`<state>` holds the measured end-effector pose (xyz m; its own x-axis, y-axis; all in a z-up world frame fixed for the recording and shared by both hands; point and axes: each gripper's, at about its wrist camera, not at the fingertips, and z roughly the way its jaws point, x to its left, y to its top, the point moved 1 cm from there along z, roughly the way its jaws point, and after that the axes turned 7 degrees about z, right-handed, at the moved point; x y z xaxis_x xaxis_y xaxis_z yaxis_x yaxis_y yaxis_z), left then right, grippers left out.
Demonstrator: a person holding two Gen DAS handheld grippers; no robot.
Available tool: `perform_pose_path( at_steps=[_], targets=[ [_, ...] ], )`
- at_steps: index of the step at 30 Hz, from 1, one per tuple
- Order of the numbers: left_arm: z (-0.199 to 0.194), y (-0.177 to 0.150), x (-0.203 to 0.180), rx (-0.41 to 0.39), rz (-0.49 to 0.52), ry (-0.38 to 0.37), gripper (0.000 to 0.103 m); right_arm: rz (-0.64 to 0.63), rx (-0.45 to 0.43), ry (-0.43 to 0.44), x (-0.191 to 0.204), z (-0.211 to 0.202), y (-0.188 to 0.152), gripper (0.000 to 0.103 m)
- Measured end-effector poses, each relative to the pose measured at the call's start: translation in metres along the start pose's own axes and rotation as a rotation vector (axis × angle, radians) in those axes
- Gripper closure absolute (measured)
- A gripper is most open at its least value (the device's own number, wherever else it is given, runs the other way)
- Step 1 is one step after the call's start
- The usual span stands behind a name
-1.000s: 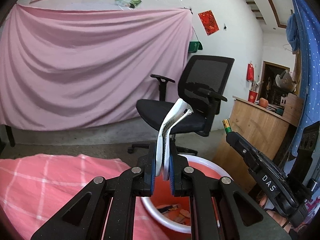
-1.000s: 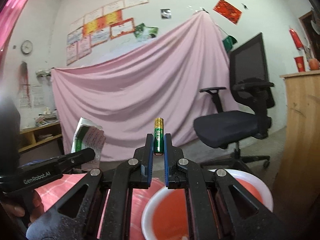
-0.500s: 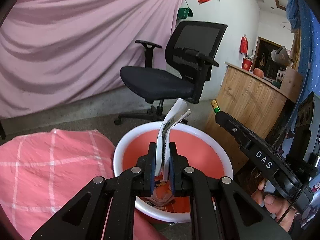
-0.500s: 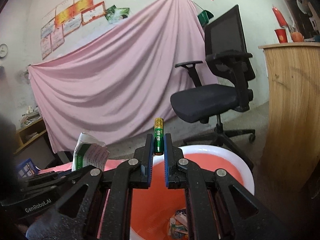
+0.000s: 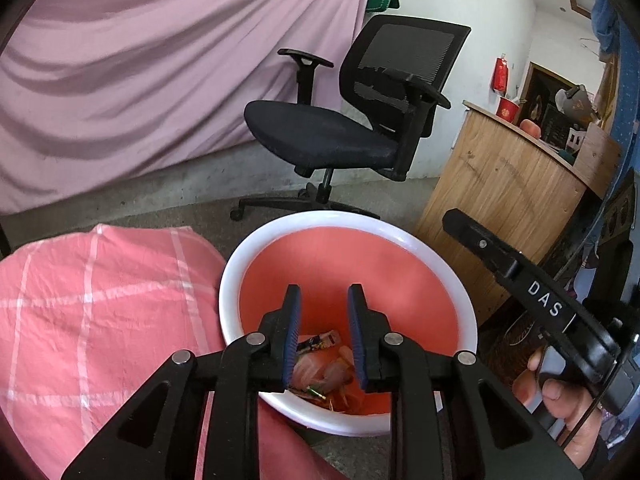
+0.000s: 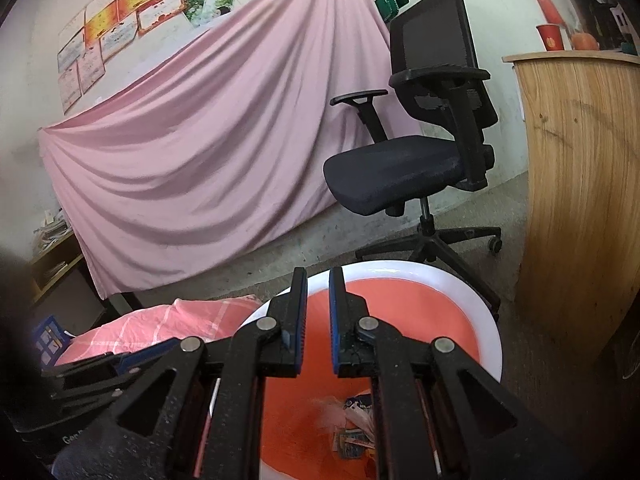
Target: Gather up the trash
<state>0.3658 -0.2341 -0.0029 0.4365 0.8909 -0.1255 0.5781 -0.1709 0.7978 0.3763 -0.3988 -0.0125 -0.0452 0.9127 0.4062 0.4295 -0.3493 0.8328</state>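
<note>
Beside the bin (image 5: 440, 264), right gripper (image 5: 454, 220) reads "DAS" (white lettering).

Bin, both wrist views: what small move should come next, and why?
Probably lift both grippers away from the bin. The left gripper is opening with nothing between its fingers, the right gripper is empty, and trash lies at the bottom.

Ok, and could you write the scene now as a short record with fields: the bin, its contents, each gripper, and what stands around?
bin: red, white rim, on the floor
contents: wrappers and small trash at the bottom
left gripper: above the bin, jaws opening, nothing between them
right gripper: above the bin, jaws slightly apart, empty
beside bin: pink checked cloth
behind: black office chair, wooden counter
</note>
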Motion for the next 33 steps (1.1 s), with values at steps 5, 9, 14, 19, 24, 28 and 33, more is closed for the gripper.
perform_pose_path(
  at_steps=[5,9,14,19,24,28,33],
  targets=[
    [-0.004,0.000,0.006,-0.010,-0.018,0.020,0.072,-0.004,0.009,-0.013,0.000,0.002,0.000,0.072],
    [-0.013,0.000,0.011,-0.037,-0.021,0.046,0.066,-0.001,0.018,-0.027,-0.001,0.003,-0.001,0.070],
    [-0.025,0.000,0.018,-0.057,-0.036,0.087,0.045,0.008,0.014,-0.045,-0.002,0.000,-0.002,0.046],
    [-0.039,-0.002,0.026,-0.095,-0.049,0.165,0.013,0.012,0.003,-0.061,-0.001,-0.004,-0.002,0.019],
    [-0.062,-0.006,0.031,-0.188,-0.078,0.198,0.002,0.018,-0.023,-0.061,0.002,-0.014,-0.003,0.000],
    [-0.078,-0.007,0.031,-0.232,-0.054,0.239,0.002,0.010,-0.036,-0.059,0.008,-0.021,-0.005,0.000],
    [-0.098,-0.012,0.034,-0.272,-0.037,0.280,0.002,-0.006,-0.061,-0.059,0.016,-0.034,-0.009,0.000]
  ],
)
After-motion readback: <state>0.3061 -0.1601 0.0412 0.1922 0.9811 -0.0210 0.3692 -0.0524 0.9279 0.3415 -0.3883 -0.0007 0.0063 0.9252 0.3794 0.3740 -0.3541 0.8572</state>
